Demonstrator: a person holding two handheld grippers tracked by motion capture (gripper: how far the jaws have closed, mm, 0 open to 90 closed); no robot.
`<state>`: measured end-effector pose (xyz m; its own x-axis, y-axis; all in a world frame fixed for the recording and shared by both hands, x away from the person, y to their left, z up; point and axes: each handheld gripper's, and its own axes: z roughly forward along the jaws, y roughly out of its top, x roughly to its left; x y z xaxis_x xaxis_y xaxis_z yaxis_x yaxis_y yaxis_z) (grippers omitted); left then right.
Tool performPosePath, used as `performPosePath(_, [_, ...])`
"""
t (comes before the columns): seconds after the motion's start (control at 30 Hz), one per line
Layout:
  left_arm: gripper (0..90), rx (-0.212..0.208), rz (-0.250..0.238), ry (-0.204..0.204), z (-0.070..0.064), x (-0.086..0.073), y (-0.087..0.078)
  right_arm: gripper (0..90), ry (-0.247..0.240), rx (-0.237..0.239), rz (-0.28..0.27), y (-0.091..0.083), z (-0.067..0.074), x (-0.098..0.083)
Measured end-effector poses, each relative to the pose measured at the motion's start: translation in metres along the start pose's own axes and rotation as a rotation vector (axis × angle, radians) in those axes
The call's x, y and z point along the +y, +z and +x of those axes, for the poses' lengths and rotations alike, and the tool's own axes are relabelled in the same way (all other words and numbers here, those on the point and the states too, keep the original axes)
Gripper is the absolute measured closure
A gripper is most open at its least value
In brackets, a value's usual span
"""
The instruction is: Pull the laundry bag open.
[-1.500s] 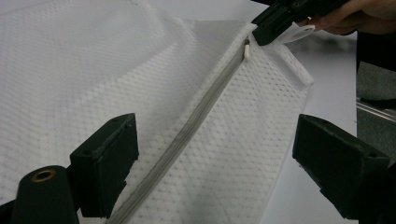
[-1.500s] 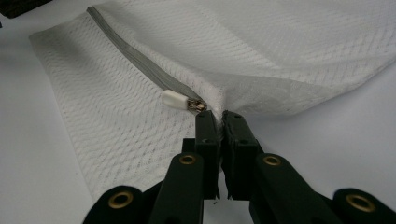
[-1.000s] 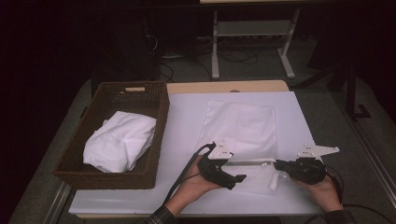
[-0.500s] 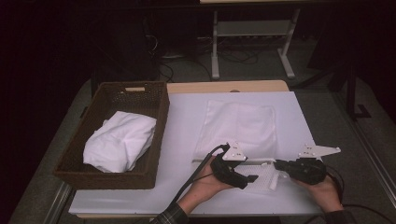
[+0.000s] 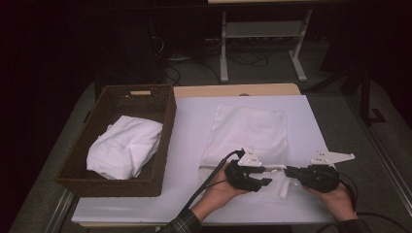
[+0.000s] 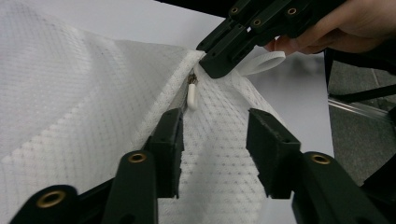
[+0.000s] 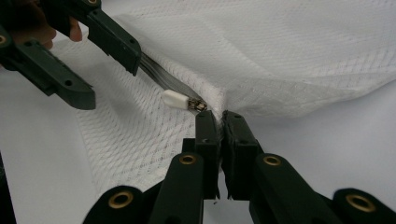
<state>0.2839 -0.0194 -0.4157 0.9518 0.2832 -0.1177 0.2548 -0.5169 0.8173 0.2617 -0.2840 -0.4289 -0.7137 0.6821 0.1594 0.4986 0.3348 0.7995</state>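
A white mesh bag (image 5: 250, 128) lies flat on the white table cover, its near corner lifted. My right gripper (image 7: 222, 116) is shut on that corner, just beside the white zipper pull (image 7: 176, 99). It is also at the top of the left gripper view, right gripper (image 6: 219, 60). My left gripper (image 6: 219, 140) faces it from the left. Its jaws have just been closing and still stand apart, with mesh between them and the zipper pull (image 6: 192, 95) just past the left jaw's tip. In the high view the left gripper (image 5: 257, 182) and right gripper (image 5: 290, 172) nearly meet.
A dark wicker basket (image 5: 160, 121) stands at the left of the table with a bundled white cloth (image 5: 124, 145) inside. The white table cover (image 5: 189, 145) lies between the basket and the bag. A metal stand (image 5: 262, 34) is on the floor beyond the table.
My left gripper has moved right along the near edge toward the right gripper. The right gripper has kept still on the bag's corner.
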Motion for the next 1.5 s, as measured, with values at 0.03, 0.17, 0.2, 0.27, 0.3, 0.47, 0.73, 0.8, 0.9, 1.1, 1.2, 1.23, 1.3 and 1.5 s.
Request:
performPosePath(0.03, [59.7, 0.000, 0.000, 0.001, 0.000, 0.000, 0.001, 85.2, 0.000, -0.001, 0.000, 0.000, 0.000, 0.000])
performPosePath(0.17, [66.4, -0.001, 0.006, -0.005, 0.001, 0.001, 0.005, 85.2, -0.005, 0.000, -0.005, -0.001, 0.000, 0.000])
performPosePath(0.2, [67.8, -0.003, 0.009, -0.008, 0.001, 0.001, 0.006, 85.2, -0.003, 0.001, -0.005, -0.001, 0.001, 0.000])
performPosePath(0.27, [71.9, -0.002, 0.016, -0.013, 0.001, 0.001, 0.008, 85.2, -0.006, 0.003, -0.009, -0.002, 0.001, 0.000])
performPosePath(0.3, [73.0, 0.001, 0.019, -0.016, 0.001, 0.001, 0.009, 85.3, -0.008, 0.004, -0.011, -0.002, 0.001, 0.000])
performPosePath(0.47, [76.0, 0.003, 0.031, -0.024, 0.003, 0.001, 0.012, 85.3, -0.010, 0.007, -0.017, -0.003, 0.002, 0.000])
performPosePath(0.73, [76.9, -0.003, 0.038, -0.036, 0.006, 0.001, 0.015, 85.3, -0.023, 0.023, -0.029, -0.004, 0.005, 0.002])
performPosePath(0.8, [76.8, -0.006, 0.038, -0.033, 0.006, 0.001, 0.016, 85.3, -0.025, 0.024, -0.028, -0.004, 0.005, 0.002])
performPosePath(0.9, [76.7, -0.010, 0.036, -0.035, 0.005, 0.003, 0.018, 85.3, -0.029, 0.027, -0.031, -0.003, 0.006, 0.002])
performPosePath(1.1, [76.3, -0.015, 0.032, -0.041, 0.004, 0.006, 0.021, 85.3, -0.033, 0.031, -0.031, -0.003, 0.007, 0.003])
performPosePath(1.2, [76.3, -0.018, 0.033, -0.047, 0.004, 0.008, 0.023, 85.3, -0.032, 0.035, -0.031, -0.002, 0.008, 0.003])
performPosePath(1.23, [76.4, -0.018, 0.034, -0.048, 0.004, 0.008, 0.023, 85.3, -0.033, 0.035, -0.032, -0.002, 0.009, 0.004])
performPosePath(1.3, [76.4, -0.018, 0.033, -0.058, 0.004, 0.009, 0.024, 85.3, -0.036, 0.036, -0.036, -0.002, 0.010, 0.004])
performPosePath(1.5, [77.3, -0.020, 0.042, -0.078, 0.004, 0.010, 0.026, 85.3, -0.036, 0.041, -0.038, -0.003, 0.010, 0.004])
